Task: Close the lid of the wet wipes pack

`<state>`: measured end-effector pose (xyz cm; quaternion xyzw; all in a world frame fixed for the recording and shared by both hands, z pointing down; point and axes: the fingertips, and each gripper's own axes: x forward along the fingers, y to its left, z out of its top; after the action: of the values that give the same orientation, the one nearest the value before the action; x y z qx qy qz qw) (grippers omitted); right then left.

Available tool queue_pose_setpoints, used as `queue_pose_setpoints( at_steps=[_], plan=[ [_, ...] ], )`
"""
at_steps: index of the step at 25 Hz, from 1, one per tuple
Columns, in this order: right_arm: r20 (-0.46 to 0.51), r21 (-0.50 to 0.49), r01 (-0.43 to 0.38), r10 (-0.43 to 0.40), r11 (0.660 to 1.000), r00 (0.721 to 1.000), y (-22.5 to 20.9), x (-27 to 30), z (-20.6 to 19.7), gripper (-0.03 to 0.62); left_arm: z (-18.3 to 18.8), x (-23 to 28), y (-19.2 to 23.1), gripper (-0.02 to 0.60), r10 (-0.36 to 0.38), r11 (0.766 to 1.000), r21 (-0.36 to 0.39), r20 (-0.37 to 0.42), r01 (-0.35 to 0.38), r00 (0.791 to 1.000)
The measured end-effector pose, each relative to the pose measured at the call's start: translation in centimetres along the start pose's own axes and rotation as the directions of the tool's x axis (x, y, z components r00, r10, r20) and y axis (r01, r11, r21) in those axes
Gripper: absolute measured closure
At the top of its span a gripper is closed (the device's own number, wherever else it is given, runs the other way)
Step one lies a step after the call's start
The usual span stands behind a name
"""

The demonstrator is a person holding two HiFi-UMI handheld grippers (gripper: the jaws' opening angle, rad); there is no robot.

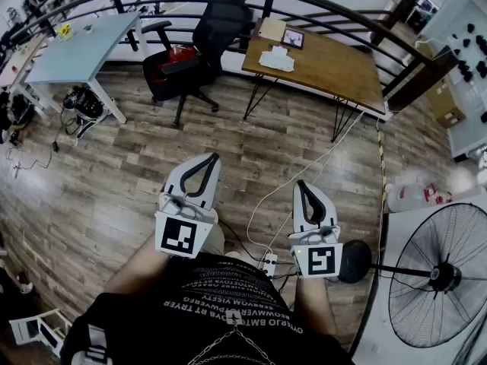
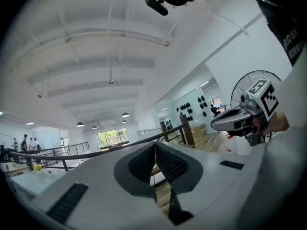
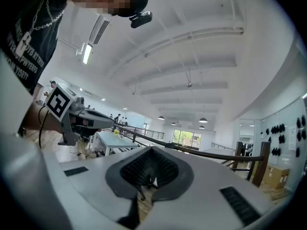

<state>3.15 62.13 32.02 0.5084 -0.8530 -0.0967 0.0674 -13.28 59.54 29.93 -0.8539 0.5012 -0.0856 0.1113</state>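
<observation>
Head view: no wet wipes pack can be identified in any view. A flat white item (image 1: pixel 275 58) on the wooden desk (image 1: pixel 335 74) may be it, cannot tell.

Left gripper (image 1: pixel 211 160) and right gripper (image 1: pixel 300 186) are held level close to the body, well apart from that desk. On both, the fingers are pressed together with nothing between them.

Risks:
- Heading for the wrong object.
- Tripping or snagging: power strip (image 1: pixel 268 265) on the floor (image 1: pixel 114 188) underfoot, fan (image 1: pixel 437 276) on its stand at right.
- The 2 closed grippers suit pressing a lid down, but an off-centre push could slide a light pack.
</observation>
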Motion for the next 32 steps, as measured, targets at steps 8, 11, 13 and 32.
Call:
queue_pose_setpoints(
  at_steps=[8, 11, 13, 32],
  plan=[
    [-0.017, 0.054, -0.009, 0.010, 0.998, 1.000, -1.1, 4.1, -1.2, 0.579, -1.0, 3.4, 1.9, 0.552, -0.015, 1.000, 0.014, 0.023, 0.015, 1.000],
    [-0.028, 0.053, -0.009, 0.010, 0.999, 1.000, -2.1, 7.0, -1.6, 0.579, -2.0, 6.2, 3.2, 0.552, -0.036, 0.999, 0.006, 0.014, 0.036, 0.999],
    [-0.043, 0.056, -0.006, 0.008, 0.998, 0.999, -2.9, 9.2, -2.1, 0.579, -3.0, 8.5, 4.3, 0.552, -0.048, 0.999, -0.014, 0.001, 0.048, 0.999],
    [-0.096, 0.102, 0.037, -0.027, 0.994, 0.995, -9.1, 27.6, -4.6, 0.577, -8.0, 25.1, 14.8, 0.552, -0.168, 0.983, -0.076, -0.015, 0.166, 0.986]
  ],
)
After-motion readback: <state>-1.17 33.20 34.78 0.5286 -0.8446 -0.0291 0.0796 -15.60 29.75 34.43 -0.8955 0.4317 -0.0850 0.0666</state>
